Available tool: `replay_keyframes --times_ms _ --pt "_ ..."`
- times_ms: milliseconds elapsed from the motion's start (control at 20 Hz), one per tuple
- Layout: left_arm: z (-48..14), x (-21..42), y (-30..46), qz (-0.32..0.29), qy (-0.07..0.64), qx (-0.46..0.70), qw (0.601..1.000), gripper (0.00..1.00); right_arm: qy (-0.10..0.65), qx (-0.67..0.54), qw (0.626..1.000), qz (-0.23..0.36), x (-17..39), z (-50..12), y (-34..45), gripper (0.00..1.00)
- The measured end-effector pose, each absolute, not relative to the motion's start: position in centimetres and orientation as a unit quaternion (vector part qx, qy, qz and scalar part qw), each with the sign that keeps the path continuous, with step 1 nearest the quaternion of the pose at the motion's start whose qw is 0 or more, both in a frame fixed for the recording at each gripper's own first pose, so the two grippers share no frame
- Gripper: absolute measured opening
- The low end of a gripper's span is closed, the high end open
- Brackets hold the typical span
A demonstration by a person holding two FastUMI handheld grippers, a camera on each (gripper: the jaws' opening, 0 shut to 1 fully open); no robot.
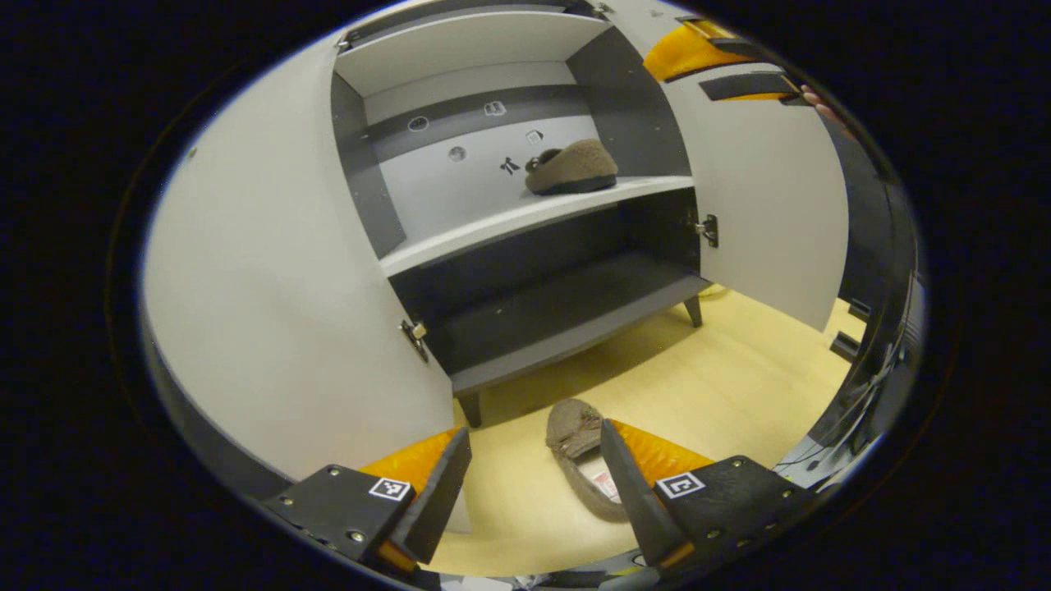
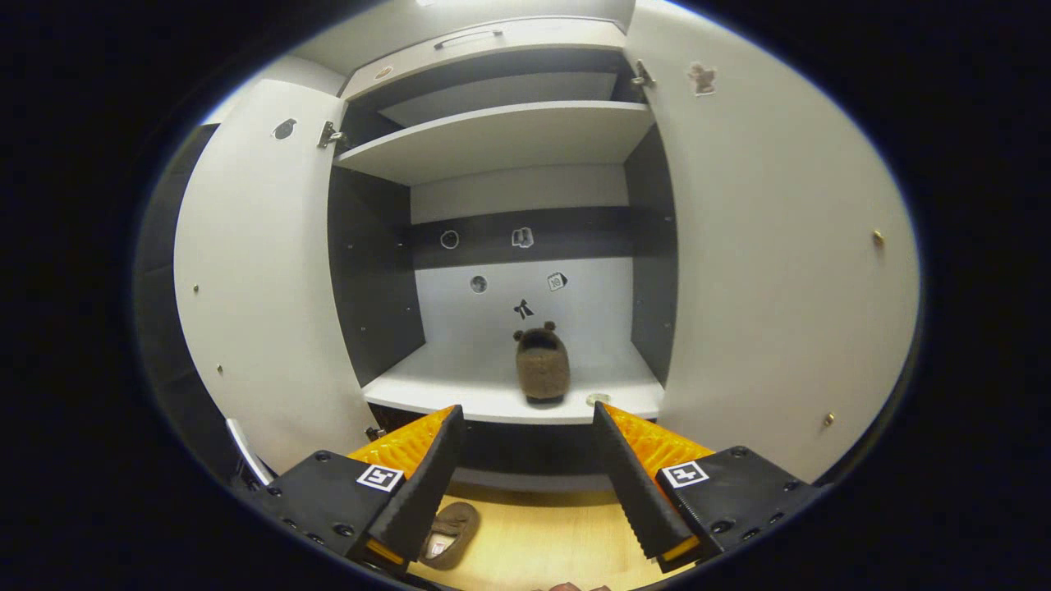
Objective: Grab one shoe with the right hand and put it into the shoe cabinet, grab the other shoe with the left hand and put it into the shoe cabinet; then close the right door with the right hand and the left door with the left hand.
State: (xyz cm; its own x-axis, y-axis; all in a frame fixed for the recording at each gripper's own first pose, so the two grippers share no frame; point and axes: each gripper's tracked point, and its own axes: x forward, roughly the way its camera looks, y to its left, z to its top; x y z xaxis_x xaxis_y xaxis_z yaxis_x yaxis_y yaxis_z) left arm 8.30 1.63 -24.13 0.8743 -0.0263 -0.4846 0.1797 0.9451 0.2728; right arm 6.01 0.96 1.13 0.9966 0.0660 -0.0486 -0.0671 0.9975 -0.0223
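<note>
One shoe (image 2: 542, 365) already sits on the cabinet's middle shelf (image 2: 460, 386), toe pointing in. The other shoe (image 1: 581, 460) lies on the floor (image 1: 722, 369) just in front of the cabinet, right under the left gripper (image 1: 534, 484), whose jaws are apart. Its long axis runs near-to-far, close to the right finger. Right gripper (image 2: 525, 476) also spread, empty, facing the shelf. Both doors open.
</note>
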Motion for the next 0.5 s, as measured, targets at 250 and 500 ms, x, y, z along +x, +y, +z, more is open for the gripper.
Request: replay_keyframes --times_ms 250,500 --pt "-29.3 10.1 0.5 -0.095 0.274 0.185 0.939 0.92 0.027 -0.012 0.998 -0.047 0.0 -0.2 -3.8 0.98" --pt "-34.4 11.1 0.3 -0.130 0.311 0.236 0.912 0.92 0.002 -0.024 0.990 -0.136 -6.4 2.1 -8.9 0.98"
